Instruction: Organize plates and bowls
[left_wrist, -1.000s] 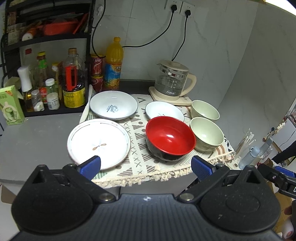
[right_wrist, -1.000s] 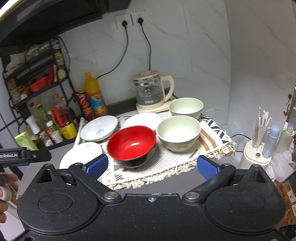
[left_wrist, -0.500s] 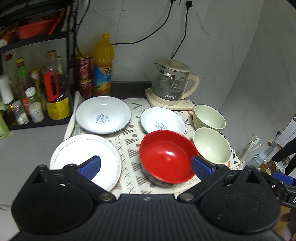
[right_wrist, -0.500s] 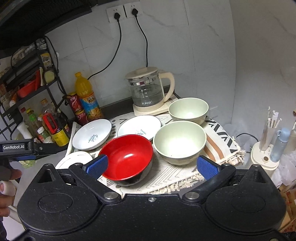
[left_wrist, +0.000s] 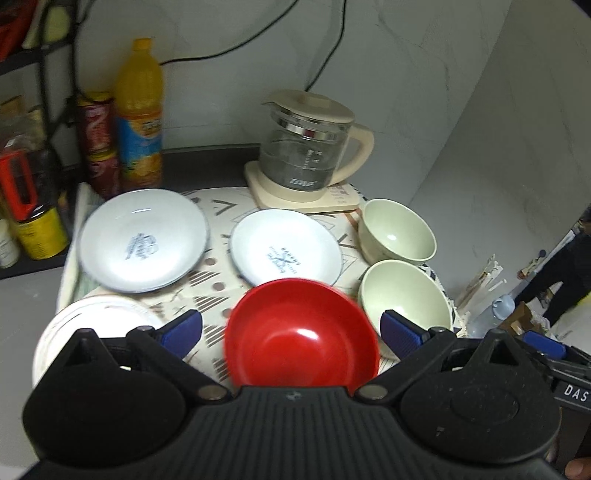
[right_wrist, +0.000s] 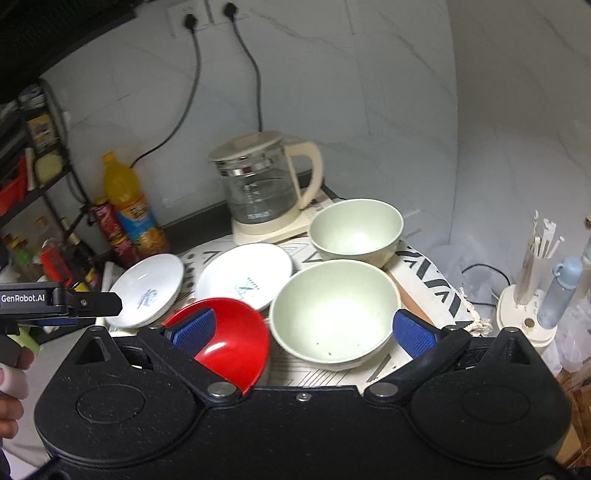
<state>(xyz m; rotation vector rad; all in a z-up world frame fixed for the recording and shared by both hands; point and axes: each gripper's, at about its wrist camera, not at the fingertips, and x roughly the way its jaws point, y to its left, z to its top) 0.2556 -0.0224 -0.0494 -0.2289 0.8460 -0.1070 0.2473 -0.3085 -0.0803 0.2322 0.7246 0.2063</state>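
The left claw (left_wrist: 290, 329) is held wide over the red bowl (left_wrist: 301, 334), its blue pads to either side of the rim and nothing gripped. The right claw (right_wrist: 301, 329) is likewise spread wide, framing the near green bowl (right_wrist: 334, 314), with the red bowl just left of it and partly behind the left pad. All dishes are set on a patterned mat (left_wrist: 218, 218) on the worktop (left_wrist: 26, 295). Taking the red bowl as landmark: a small plate (left_wrist: 284, 253) lies just behind it, a larger plate (left_wrist: 142, 240) behind and to the left, and a second green bowl (left_wrist: 397, 232) behind the near one, beside the kettle (left_wrist: 308, 155). Only the left view shows a white plate (left_wrist: 85, 325) left of the red bowl. Only the right view shows a holder with sticks (right_wrist: 528, 291) off the mat to the right, and the person's hand (right_wrist: 9, 387) on the left tool
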